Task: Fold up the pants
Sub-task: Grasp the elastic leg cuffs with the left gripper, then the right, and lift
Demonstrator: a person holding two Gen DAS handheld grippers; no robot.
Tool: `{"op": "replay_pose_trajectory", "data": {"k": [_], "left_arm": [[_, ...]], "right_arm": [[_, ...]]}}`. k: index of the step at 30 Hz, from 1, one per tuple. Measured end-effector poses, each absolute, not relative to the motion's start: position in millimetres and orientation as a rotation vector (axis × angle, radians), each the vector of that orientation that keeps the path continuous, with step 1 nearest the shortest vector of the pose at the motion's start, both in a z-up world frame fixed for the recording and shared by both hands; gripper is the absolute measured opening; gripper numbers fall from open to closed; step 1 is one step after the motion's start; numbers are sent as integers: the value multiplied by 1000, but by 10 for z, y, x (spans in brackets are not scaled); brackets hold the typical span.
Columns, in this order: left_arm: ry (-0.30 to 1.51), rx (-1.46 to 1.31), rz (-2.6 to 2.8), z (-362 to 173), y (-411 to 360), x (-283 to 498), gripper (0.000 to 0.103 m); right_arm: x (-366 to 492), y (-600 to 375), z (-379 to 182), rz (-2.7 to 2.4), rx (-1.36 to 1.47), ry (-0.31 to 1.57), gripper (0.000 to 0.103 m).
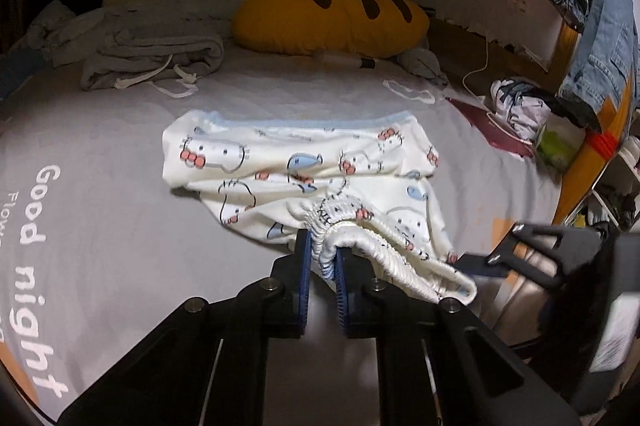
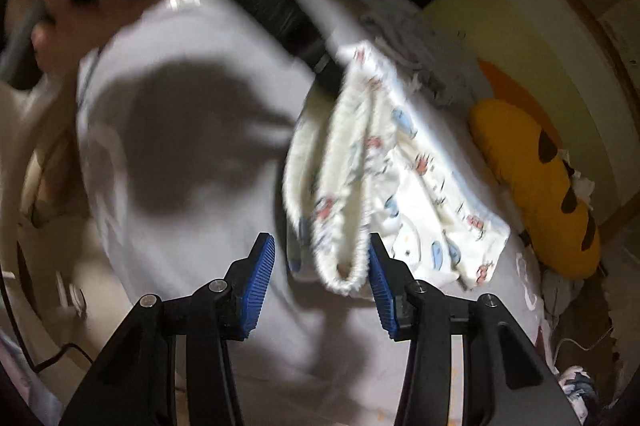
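White pants [image 1: 304,161] with a cartoon print lie bunched on the grey bed sheet [image 1: 120,165]. My left gripper [image 1: 322,246] is shut on their ribbed elastic waistband [image 1: 332,218] and holds that edge a little off the sheet. In the right wrist view the pants [image 2: 404,161] hang from the left gripper [image 2: 320,65] at the top. The waistband loop [image 2: 344,266] dangles between the blue pads of my right gripper [image 2: 320,238]. It lies close against the right-hand pad [image 2: 382,290], and the jaws stand apart. The right gripper [image 1: 500,254] also shows, blurred, at the right of the left wrist view.
A folded grey garment [image 1: 152,53] with white drawstrings lies at the back left of the bed. A yellow pillow [image 1: 332,17] with dark stripes sits behind the pants. Denim [image 1: 592,37] hangs on a wooden frame at the right, over piled clothes [image 1: 520,105] and a white cable [image 1: 476,73].
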State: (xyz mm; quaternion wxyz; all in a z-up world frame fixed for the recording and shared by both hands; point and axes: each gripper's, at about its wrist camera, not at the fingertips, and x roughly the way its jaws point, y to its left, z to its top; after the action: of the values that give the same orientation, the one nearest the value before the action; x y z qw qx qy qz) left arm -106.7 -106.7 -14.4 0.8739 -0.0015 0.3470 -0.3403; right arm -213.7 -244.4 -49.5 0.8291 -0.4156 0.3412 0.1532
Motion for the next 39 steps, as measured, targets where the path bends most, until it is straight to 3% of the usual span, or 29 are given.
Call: {"op": "replay_pose_trajectory", "data": {"k": [3, 6, 8, 10, 11, 12, 13, 24, 27, 29, 33, 35, 37, 39], "left_arm": [[719, -4, -709, -119, -1073, -1018, 10], [721, -8, -708, -131, -1046, -1001, 11], [718, -6, -715, -139, -1007, -1005, 11], [700, -5, -728, -127, -947, -1032, 19], [700, -5, -738, -125, -909, -1044, 27], [704, -5, -740, -129, -867, -1048, 43], [703, -7, -735, -130, -827, -1054, 48], [709, 50, -778, -134, -798, -1029, 57], [699, 93, -776, -114, -881, -908, 70], [675, 132, -748, -91, -926, -797, 71], [642, 158, -761, 0, -1074, -508, 69], [621, 155, -796, 53, -1149, -398, 55], [624, 134, -841, 78, -1211, -282, 18], [636, 108, -848, 81, -1260, -163, 10]], "right_arm": [[-2052, -2467, -537, 303, -886, 739, 47], [-1994, -2521, -498, 293, -853, 728, 22], [-1974, -2584, -398, 300, -807, 702, 20], [-1977, -2670, -268, 312, -756, 668, 20], [-1960, -2708, -212, 312, -743, 659, 20], [-1933, -2761, -149, 313, -729, 653, 20], [-1909, -2801, -109, 310, -719, 649, 20], [-1423, -3240, 474, 319, -495, 545, 19], [-1285, -3311, 616, 342, -429, 538, 19], [-1160, -3348, 663, 356, -401, 545, 19], [-921, -3414, 674, 377, -331, 563, 19], [-767, -3486, 659, 374, -280, 574, 19], [-626, -3556, 618, 357, -245, 587, 19], [-532, -3597, 561, 333, -233, 603, 19]]}}
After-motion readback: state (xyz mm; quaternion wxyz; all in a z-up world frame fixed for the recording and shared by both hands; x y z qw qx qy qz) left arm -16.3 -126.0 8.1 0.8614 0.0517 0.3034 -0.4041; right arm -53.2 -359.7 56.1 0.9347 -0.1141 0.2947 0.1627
